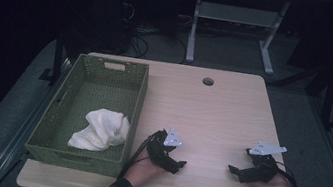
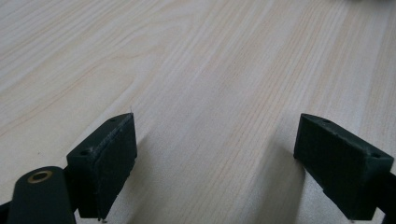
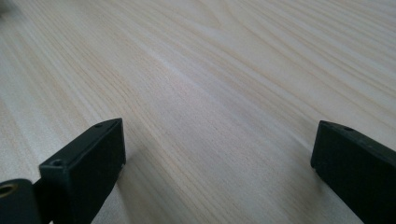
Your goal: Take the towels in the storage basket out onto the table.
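Both grippers rest low on the pale wooden table (image 1: 212,111), jaws spread wide with nothing but bare wood between them. The left gripper (image 1: 181,165) and right gripper (image 1: 232,169) point toward each other, well apart. Out past the left gripper's far side stands a green woven basket (image 1: 138,104), a crumpled white cloth (image 1: 102,129) lying inside it.

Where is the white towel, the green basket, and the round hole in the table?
white towel (image 1: 102,129), high view, on the middle of the crumpled cloth.
green basket (image 1: 139,100), high view, on its right wall.
round hole (image 1: 208,81), high view, on the hole's middle, near the table's far edge.
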The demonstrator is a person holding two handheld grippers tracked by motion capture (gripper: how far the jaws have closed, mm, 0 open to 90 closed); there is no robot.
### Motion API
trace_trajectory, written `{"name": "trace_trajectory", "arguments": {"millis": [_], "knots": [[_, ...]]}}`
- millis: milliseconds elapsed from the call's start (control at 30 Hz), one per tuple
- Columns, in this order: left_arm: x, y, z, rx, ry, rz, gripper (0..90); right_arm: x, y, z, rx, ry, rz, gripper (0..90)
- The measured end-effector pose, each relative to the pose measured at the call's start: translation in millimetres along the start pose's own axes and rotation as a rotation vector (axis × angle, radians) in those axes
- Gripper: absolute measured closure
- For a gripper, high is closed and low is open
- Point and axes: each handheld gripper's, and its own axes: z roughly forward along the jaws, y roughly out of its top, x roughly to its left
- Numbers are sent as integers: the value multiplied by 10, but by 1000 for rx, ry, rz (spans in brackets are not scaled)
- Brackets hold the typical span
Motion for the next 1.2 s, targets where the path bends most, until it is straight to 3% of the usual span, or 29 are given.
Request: {"name": "trace_trajectory", "arguments": {"millis": [233,400,467,600,1200], "knots": [[-18,2,-14,7,5,-12,130,-4,0,-1,1,-1,-5,28],[4,23,-27,10,1,-51,132,-3,-1,-1,1,0,-4,28],[2,25,-48,20,9,-39,132,-4,-1,-1,1,0,-4,28],[11,30,-90,5,20,-47,132,-1,0,-1,0,0,-1,28],[-6,109,-169,34,58,-58,134,3,-1,-3,1,0,2,28]]}}
